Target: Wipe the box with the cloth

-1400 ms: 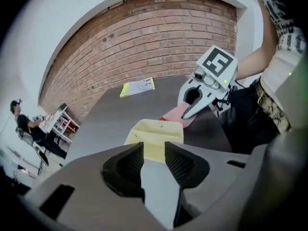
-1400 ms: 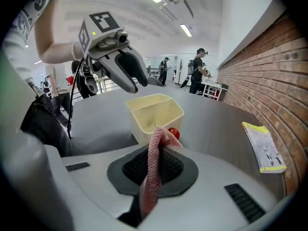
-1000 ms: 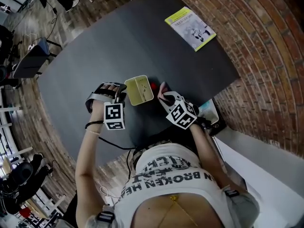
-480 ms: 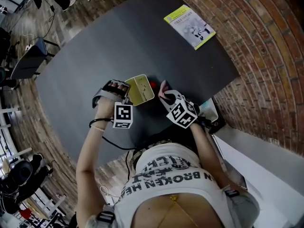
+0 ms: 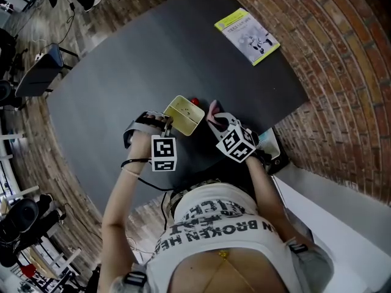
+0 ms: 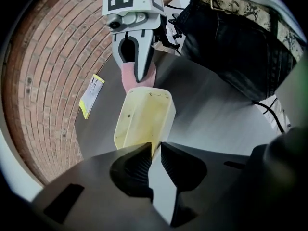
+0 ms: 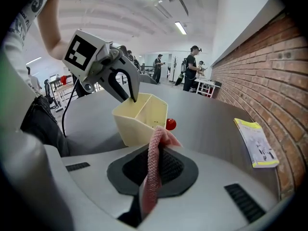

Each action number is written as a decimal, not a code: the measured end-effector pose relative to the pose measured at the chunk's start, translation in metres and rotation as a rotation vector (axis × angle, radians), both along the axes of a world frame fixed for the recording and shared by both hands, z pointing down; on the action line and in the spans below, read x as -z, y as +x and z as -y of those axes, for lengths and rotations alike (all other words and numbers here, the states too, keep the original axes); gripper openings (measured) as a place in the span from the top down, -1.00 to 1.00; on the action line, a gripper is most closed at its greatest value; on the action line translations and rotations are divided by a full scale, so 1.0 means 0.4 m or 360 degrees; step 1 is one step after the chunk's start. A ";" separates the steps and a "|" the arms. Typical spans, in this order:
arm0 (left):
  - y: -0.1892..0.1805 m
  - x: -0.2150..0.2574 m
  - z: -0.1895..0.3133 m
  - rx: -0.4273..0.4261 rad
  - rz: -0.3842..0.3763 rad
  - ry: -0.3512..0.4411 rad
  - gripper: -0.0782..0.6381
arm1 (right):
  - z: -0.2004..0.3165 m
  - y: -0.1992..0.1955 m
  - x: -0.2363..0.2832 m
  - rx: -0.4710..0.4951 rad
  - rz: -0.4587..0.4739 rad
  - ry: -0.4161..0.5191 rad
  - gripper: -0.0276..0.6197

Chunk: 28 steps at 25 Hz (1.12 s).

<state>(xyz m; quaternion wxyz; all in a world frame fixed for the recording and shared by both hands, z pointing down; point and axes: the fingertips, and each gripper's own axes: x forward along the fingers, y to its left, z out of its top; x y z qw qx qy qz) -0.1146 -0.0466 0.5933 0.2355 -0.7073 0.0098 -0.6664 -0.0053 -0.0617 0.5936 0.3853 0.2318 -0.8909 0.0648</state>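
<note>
My left tongs (image 6: pixel 155 147) have just been closing and now pinch the near wall of the box (image 6: pixel 144 117), one jaw inside and one outside; the box is at my 12 o'clock, toward my edge of the table (image 5: pixel 140 54); my right tongs (image 7: pixel 156 150) are clamped on the cloth (image 7: pixel 152 177) (pink, knitted, poking past the tips), just beside the box at its 3 o'clock; a red ball (image 7: pixel 170 124) lies beside the box at 1 o'clock; a booklet (image 5: pixel 247 35) lies well apart, also toward 1 o'clock
</note>
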 end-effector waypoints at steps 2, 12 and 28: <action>0.006 0.003 -0.019 0.0069 -0.0022 -0.0053 0.62 | 0.004 0.001 0.002 0.0002 -0.0007 0.0009 0.86; 0.065 0.021 -0.074 0.0522 -0.0323 -0.0380 0.72 | 0.058 -0.013 0.006 0.0138 -0.0048 0.0072 0.86; 0.074 0.017 -0.078 0.0533 -0.0350 -0.0508 0.73 | 0.123 -0.075 -0.072 0.0617 -0.0246 0.0158 0.86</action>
